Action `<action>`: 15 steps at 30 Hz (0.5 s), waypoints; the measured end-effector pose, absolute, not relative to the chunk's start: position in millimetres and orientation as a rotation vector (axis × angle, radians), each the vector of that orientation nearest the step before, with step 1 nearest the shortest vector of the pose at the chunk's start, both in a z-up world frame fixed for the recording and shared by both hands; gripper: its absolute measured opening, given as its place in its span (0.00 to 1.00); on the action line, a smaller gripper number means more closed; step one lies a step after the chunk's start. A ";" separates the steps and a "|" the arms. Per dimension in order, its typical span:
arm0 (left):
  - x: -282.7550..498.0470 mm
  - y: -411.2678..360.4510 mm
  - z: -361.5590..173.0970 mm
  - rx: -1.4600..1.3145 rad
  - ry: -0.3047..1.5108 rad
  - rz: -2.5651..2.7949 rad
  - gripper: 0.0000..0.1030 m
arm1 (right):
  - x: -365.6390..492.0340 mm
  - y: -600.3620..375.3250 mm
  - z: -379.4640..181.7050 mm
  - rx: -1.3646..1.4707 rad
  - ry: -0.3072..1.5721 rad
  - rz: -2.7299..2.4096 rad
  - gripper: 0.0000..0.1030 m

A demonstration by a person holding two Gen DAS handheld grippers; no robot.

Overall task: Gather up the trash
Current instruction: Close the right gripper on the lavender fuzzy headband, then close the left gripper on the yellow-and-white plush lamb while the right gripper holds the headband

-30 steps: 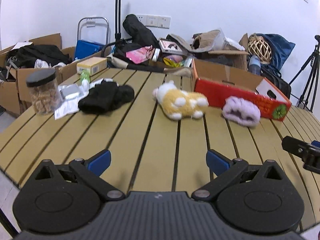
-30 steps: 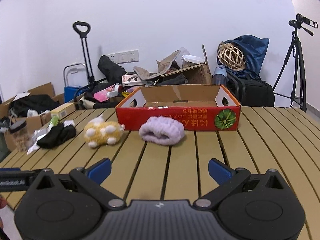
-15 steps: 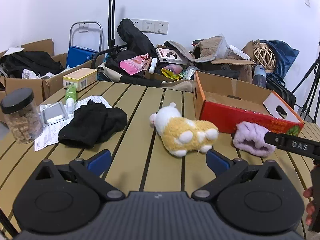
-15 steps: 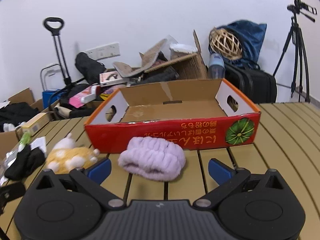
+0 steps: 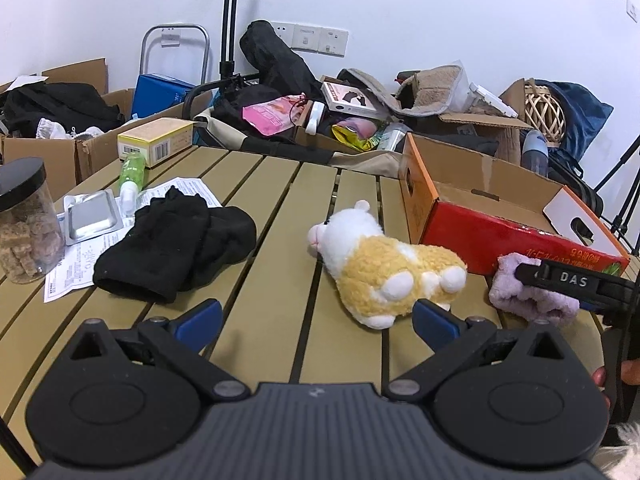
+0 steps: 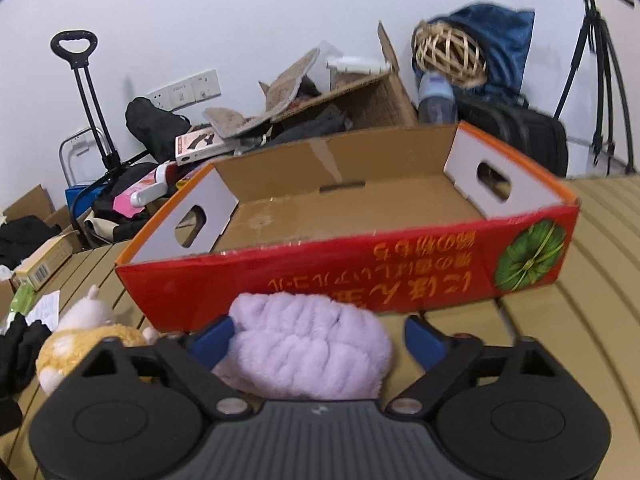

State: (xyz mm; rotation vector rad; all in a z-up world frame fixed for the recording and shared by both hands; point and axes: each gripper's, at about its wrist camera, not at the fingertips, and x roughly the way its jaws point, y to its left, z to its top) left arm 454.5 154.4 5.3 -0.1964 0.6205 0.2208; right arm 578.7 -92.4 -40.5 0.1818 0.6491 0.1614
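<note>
On a slatted table [image 5: 272, 208], the right gripper [image 6: 316, 338] is closing its fingers around a lilac fluffy cloth [image 6: 308, 354] lying just in front of the red cardboard box [image 6: 360, 264]; the left blue pad is touching the fabric while the right one is standing clear, so nothing is being gripped yet. The box (empty, open-topped) is probably serving as the collection bin, which would explain the approach from its near side. The left gripper [image 5: 318, 318] is hovering with fingers released, pointing toward a yellow-and-white plush toy [image 5: 384, 268] left of the box, likely the next pickup.
</note>
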 end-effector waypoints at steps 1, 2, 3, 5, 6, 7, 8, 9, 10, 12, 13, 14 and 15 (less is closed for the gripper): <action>455.4 154.5 4.7 -0.197 0.621 0.219 1.00 | 580.6 -92.4 -44.0 0.198 0.662 0.170 0.75; 456.0 154.4 4.3 -0.198 0.623 0.217 1.00 | 581.5 -92.2 -47.1 0.205 0.671 0.176 0.68; 456.4 154.3 4.1 -0.200 0.623 0.215 1.00 | 581.7 -91.9 -48.6 0.207 0.674 0.174 0.67; 457.5 154.0 3.2 -0.200 0.626 0.213 1.00 | 580.2 -91.8 -49.0 0.208 0.666 0.175 0.61; 458.2 153.9 2.8 -0.199 0.629 0.214 1.00 | 579.1 -91.7 -48.4 0.207 0.664 0.174 0.56; 459.0 153.9 2.6 -0.199 0.631 0.214 1.00 | 577.8 -92.7 -47.4 0.209 0.660 0.170 0.53; 459.8 153.6 2.5 -0.199 0.634 0.216 1.00 | 576.9 -93.9 -46.4 0.213 0.656 0.168 0.45; 460.5 153.2 2.6 -0.201 0.636 0.218 1.00 | 575.8 -95.1 -45.3 0.217 0.650 0.169 0.38; 460.9 152.6 2.9 -0.203 0.636 0.219 1.00 | 574.5 -96.5 -43.9 0.220 0.643 0.171 0.35; 461.9 151.1 3.9 -0.204 0.636 0.221 1.00 | 570.7 -100.1 -41.1 0.230 0.630 0.175 0.27; 462.3 149.6 4.2 -0.203 0.635 0.222 1.00 | 567.7 -102.4 -39.8 0.239 0.620 0.180 0.27; 463.0 147.3 4.3 -0.201 0.636 0.224 1.00 | 564.5 -105.5 -38.0 0.250 0.610 0.185 0.26; 463.9 144.5 4.3 -0.197 0.638 0.226 1.00 | 560.6 -109.5 -35.5 0.261 0.598 0.192 0.26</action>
